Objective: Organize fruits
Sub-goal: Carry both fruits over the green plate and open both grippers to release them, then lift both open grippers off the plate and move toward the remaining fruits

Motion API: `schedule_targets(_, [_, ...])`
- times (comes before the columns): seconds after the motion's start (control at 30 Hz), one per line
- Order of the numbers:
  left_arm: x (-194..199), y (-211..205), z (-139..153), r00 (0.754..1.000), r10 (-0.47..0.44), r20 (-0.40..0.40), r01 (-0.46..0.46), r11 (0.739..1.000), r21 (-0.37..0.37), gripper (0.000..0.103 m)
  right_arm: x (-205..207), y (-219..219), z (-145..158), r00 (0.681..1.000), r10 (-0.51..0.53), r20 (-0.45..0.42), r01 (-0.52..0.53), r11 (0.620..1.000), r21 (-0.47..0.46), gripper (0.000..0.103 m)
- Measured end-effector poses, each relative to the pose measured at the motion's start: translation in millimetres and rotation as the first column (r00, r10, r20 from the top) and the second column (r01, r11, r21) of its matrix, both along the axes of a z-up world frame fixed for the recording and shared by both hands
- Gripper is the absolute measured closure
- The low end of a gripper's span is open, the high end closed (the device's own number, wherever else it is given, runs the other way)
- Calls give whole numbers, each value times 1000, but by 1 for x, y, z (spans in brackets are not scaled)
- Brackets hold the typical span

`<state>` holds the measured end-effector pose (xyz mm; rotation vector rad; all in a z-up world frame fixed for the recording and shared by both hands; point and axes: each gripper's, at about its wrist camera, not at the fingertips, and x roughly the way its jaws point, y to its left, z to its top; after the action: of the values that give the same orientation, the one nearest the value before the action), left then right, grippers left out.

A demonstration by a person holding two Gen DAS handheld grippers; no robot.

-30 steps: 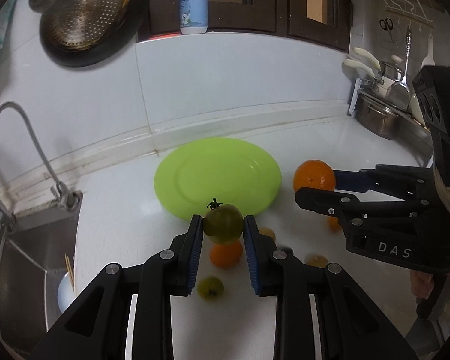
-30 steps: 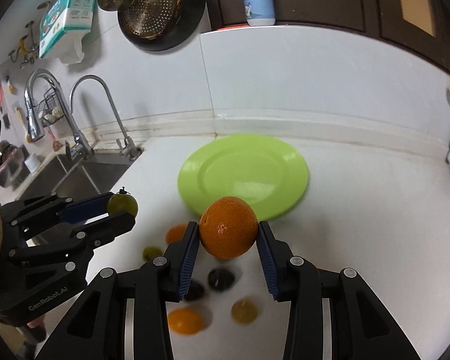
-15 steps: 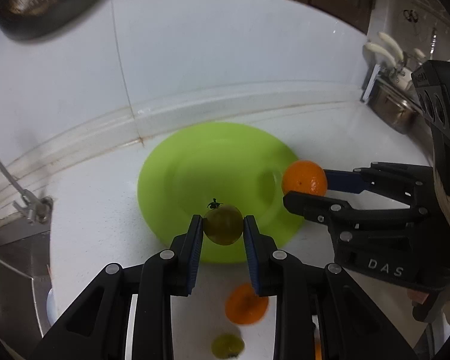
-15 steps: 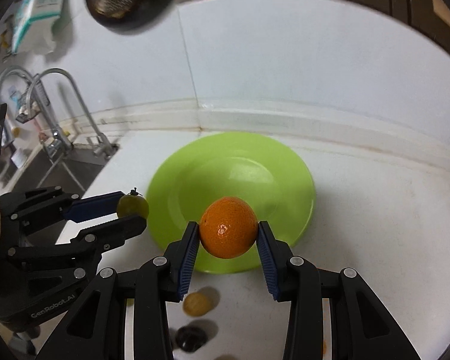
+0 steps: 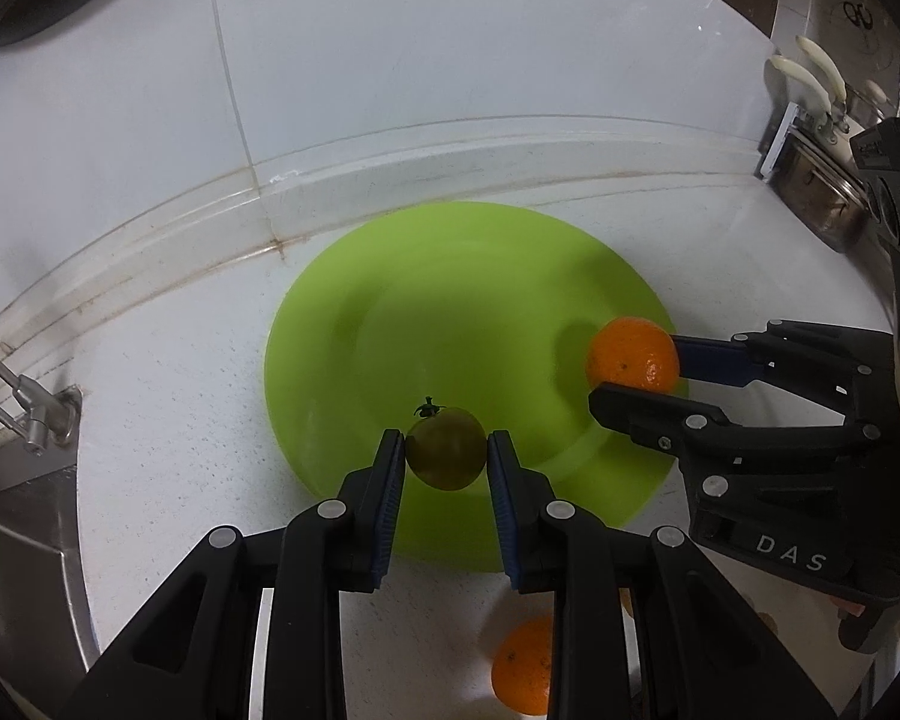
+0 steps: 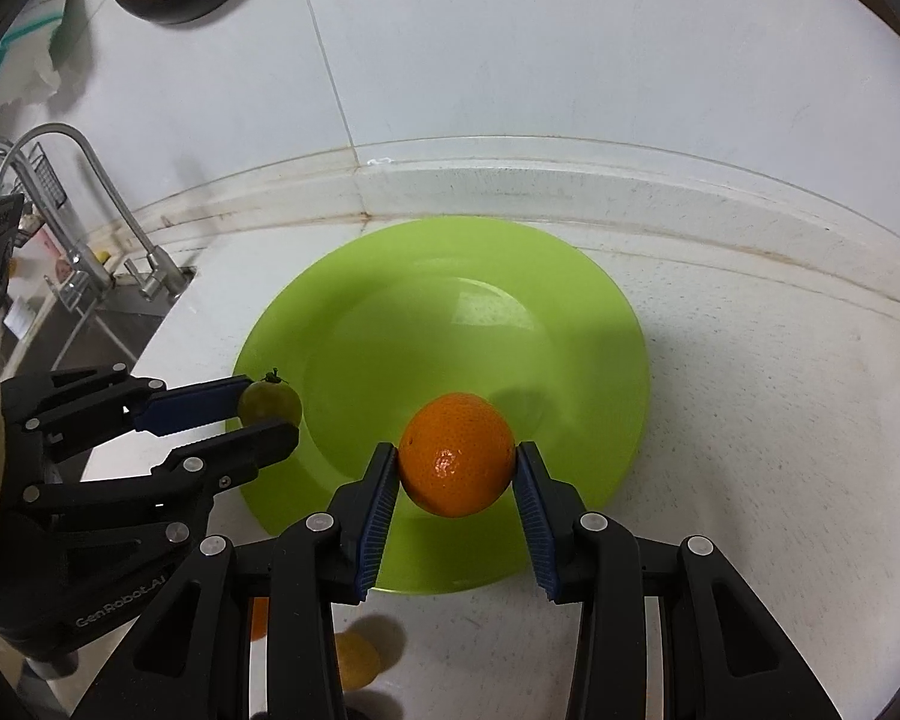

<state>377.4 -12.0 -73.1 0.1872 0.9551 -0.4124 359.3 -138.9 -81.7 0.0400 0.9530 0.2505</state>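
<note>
A lime green plate [image 5: 450, 300] lies on the white counter near the back wall; it also shows in the right wrist view [image 6: 480, 312]. My left gripper [image 5: 446, 456] is shut on a small green fruit [image 5: 446, 447] with a dark stem, held above the plate's near left rim. My right gripper [image 6: 457, 468] is shut on an orange [image 6: 457, 455], held above the plate's near part. In the left wrist view the orange [image 5: 633, 354] hangs over the plate's right rim. In the right wrist view the green fruit [image 6: 270, 401] is over the plate's left rim.
A loose orange [image 5: 522, 666] lies on the counter under my left gripper. A yellowish fruit [image 6: 359, 660] lies under my right gripper. A sink with a tap [image 6: 90, 180] is at the left. A metal pot [image 5: 822, 204] stands at the far right.
Both grippers have moved forward with their fruits, from above the loose fruits to over the plate's near rim. The plate looks closer and larger.
</note>
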Motion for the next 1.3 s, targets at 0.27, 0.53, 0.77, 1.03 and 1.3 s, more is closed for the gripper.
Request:
schedule_targets(0.27, [-13,8,17,998,50,42,-50,999,-2,57,-10,-1,13,999,-8,47,9,1000,-20,53])
schedule_targets(0.53, [-64,12,51,985,66,162,-66,998,-6,38,-53,-8,45,989,-14,148,19,999,-34,53])
schedule_targets(0.77, [-106,17,79,964,95,250,-89,995,-37,23,-95,-13,69,974,-9,227,18,999,-37,48])
schedule_targets(1.03, [-148,21,91,948,109,300,-95,994,-62,16,-139,-14,85,954,5,298,17,997,-69,40])
schedule_targets(1.3, [-179,19,94,937,89,339,-71,995,-66,14,-169,-13,88,943,28,332,6,995,-101,40])
